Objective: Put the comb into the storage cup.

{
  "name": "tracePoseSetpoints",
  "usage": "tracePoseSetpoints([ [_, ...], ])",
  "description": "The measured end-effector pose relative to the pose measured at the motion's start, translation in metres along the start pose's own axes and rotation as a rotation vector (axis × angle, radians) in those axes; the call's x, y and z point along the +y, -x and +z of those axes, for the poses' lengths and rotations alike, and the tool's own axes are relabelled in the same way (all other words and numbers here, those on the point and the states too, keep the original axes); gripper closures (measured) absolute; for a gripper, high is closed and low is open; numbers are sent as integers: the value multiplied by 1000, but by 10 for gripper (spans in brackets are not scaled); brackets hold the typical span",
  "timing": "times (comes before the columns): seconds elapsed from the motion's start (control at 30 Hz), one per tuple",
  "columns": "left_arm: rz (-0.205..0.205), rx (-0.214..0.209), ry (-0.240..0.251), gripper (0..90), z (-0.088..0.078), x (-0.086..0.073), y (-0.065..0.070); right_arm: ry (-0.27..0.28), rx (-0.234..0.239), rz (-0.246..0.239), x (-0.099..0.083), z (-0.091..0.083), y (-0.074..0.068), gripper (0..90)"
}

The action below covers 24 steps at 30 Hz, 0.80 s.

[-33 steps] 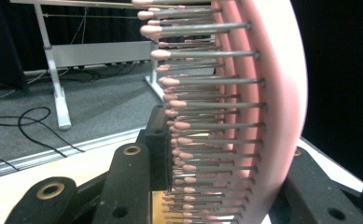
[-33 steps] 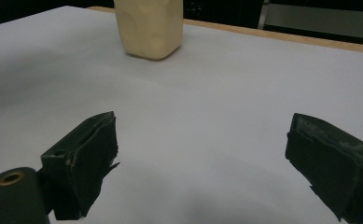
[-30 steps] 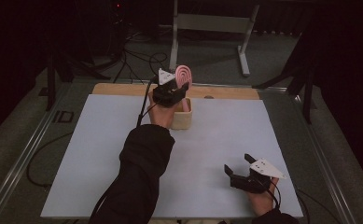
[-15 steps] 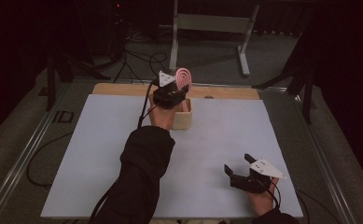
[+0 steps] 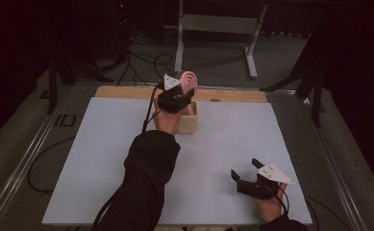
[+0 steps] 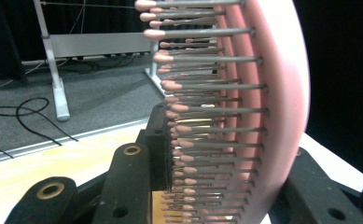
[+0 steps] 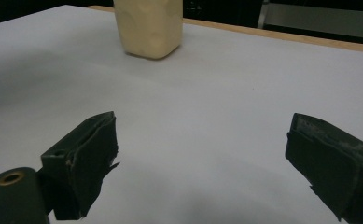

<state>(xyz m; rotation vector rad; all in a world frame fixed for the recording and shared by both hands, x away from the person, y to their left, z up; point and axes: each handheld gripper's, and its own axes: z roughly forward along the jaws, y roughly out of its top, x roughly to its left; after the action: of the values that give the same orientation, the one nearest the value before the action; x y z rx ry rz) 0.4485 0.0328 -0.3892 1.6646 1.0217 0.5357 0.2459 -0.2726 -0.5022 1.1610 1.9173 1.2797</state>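
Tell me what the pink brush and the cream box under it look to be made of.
Pink brush: likely matte moulded plastic; thin grey pins, seemingly metal, with pink ball tips. Cream box: smooth, faintly glossy with rounded corners, plastic or silicone; can't tell which.

The left gripper (image 5: 179,96) holds a pink hairbrush (image 5: 189,80) above the beige box (image 5: 190,120); the right gripper (image 5: 244,173) rests open on the table (image 5: 103,159).

My table (image 5: 103,159) fills the middle of the high view under a white sheet, and a strip of bare light wood (image 5: 232,95) runs along its far edge at the top. A cream, box-like container (image 5: 190,122) stands directly on the sheet just above the centre of the frame; it also sits at the top of my right gripper view.
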Motion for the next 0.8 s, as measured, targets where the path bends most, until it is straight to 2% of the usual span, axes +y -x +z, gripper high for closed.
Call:
tracePoseSetpoints([
  [0.8, -31, -7, -14, 641, 5, -11, -2, -1, 2, 0, 0, 0, 0, 90],
])
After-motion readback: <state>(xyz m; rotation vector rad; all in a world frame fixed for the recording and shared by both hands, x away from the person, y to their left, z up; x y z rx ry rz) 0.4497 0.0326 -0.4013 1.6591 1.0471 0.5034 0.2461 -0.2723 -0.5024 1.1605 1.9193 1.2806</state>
